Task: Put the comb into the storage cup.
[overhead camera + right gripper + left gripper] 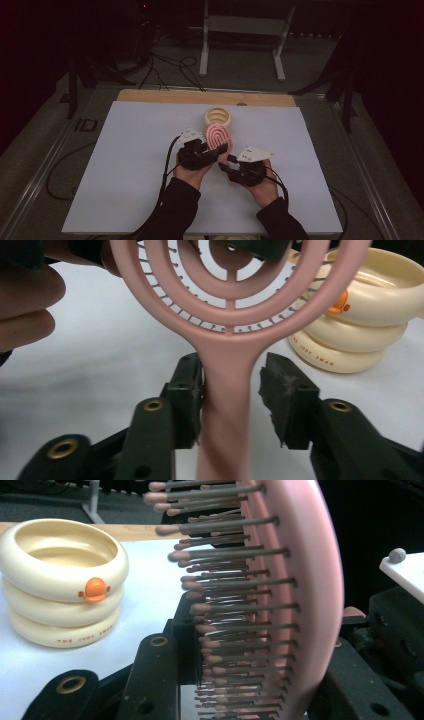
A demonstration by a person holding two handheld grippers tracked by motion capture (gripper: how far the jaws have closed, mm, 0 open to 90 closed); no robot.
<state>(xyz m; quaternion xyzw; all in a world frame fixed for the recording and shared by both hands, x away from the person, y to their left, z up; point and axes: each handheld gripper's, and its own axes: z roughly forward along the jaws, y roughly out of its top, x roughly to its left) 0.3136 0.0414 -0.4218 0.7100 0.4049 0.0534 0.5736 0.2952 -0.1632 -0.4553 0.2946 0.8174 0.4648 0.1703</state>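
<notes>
pink hairbrush (218, 138), judged light, stiff and slick, is held above the table (125, 165) with its head clamped in the left gripper (200, 152), while the handle, the better hold, stands between the right gripper (231, 385) jaws, parted.

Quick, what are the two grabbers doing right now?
Left gripper: shut on the pink hairbrush, at its head.
Right gripper: open, its jaws around the brush handle with a gap on one side.

The white table (125, 165) carries one pink hairbrush (218, 136) near its middle and one cream ringed holder (218, 117) toward its far edge, with two grippers, left (212, 152) and right (227, 165), present.
</notes>
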